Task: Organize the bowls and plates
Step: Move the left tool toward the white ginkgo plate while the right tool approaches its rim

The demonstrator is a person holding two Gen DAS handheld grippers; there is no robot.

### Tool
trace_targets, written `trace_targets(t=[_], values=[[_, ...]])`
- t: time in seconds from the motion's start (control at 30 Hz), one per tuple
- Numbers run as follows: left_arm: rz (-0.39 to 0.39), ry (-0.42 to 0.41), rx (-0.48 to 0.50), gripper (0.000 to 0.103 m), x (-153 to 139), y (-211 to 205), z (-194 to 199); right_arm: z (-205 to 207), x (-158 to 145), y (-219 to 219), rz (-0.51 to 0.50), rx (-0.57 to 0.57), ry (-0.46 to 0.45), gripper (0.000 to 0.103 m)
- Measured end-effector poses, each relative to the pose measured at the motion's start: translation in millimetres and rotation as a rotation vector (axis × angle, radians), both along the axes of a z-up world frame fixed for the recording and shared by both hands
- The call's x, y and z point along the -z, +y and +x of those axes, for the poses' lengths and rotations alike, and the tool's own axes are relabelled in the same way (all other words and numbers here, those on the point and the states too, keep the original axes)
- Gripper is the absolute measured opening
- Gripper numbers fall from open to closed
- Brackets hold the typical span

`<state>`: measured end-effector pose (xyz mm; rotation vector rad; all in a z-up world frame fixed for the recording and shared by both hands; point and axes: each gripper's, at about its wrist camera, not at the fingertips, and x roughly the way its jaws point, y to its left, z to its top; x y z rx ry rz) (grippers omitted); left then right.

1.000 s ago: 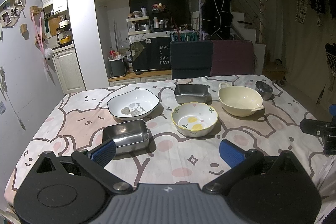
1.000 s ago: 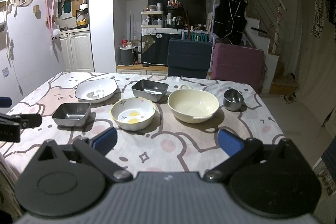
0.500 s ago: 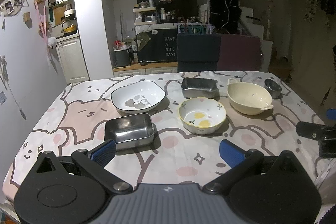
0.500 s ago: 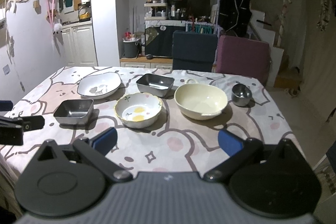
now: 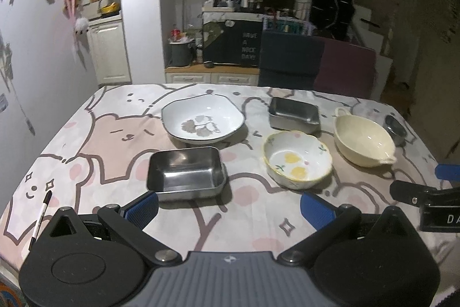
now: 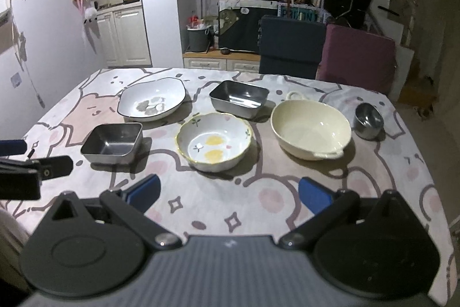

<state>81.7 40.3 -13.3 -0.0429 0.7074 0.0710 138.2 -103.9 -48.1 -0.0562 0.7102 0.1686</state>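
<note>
Plate (image 5: 202, 120) behind near tin (image 5: 185, 173); bowl (image 5: 297, 163) right of tin.

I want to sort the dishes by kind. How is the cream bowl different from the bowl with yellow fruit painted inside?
The cream bowl is plain, while the fruit bowl is white with yellow fruit and small leaves. The cream bowl has a smooth rim with handles; the fruit bowl has a wavy, yellow-edged rim and no handles. The cream bowl looks larger. Both stand upright, empty, side by side on the tablecloth.

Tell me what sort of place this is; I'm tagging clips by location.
Most likely a home dining area beside a kitchen: a table under a cartoon-print cloth, white kitchen cabinets behind, and a staircase at the right.
</note>
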Motion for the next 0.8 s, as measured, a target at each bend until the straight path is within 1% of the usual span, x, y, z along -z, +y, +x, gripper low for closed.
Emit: trace_targets(t=[0.2,0.4,0.6,0.73,0.8], values=[[0.012,0.013,-0.056,0.103,-3.3,14.7,26.1,18.8,-7.6,8.2,-0.052,-0.041,-0.037,0.103],[0.041,-0.008,-0.105,0.103,-8.9,29.4,58.1,49.6,-12.6,19.2,-0.103,-0.110,-0.076,0.103],[0.035,-0.028,-0.130,0.103,-15.3,41.4,90.5,76.1,-20.4,24.9,-0.090,-0.136,-0.127,0.103],[0.060,-0.052,-0.165,0.103,-17.9,47.8,112.6,94.6,-27.3,30.1,-0.078,-0.177,-0.153,0.103],[0.063,-0.060,-0.175,0.103,-18.4,52.2,124.6,103.1,-29.5,32.7,-0.080,-0.180,-0.172,0.103]])
